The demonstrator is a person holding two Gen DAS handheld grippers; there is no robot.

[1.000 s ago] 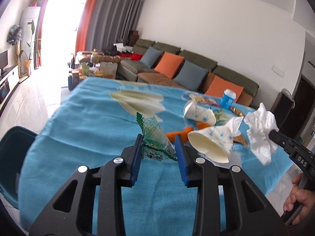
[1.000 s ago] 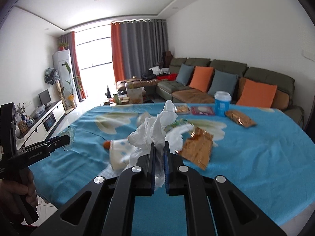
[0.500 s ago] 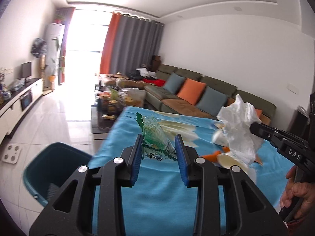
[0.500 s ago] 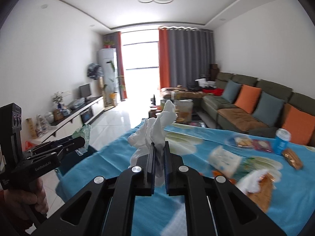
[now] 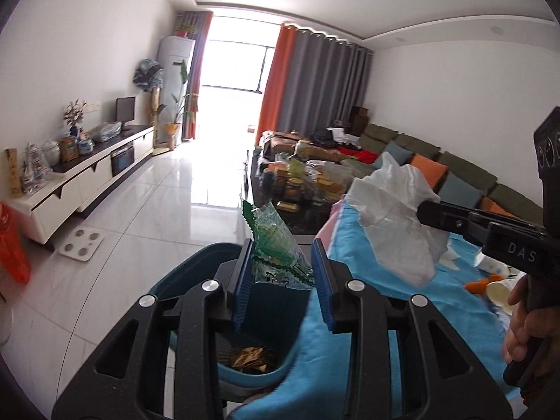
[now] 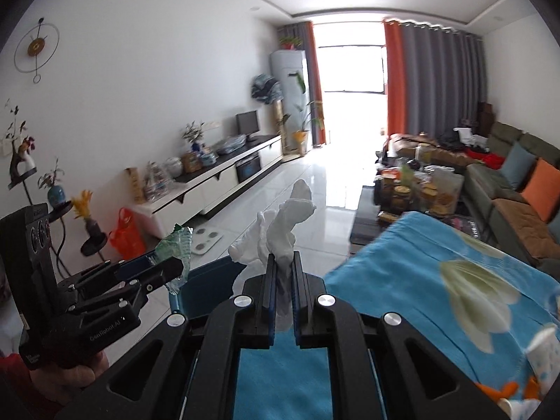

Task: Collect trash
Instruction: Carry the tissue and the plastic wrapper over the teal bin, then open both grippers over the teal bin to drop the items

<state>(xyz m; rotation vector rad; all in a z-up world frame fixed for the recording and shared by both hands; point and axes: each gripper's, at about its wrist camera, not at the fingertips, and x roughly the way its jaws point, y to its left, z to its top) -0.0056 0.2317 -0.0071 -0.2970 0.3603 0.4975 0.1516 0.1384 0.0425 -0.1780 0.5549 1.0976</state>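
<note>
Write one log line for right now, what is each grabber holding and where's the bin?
left gripper: shut on green wrapper | right gripper: shut on white tissue | teal bin: on floor beside blue table cloth, below left gripper

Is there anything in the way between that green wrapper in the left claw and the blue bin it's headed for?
Nothing visible. The green wrapper sits pinched in the left claw, with the blue bin open right below and ahead. The bin holds only some brown scraps at the bottom.
</note>
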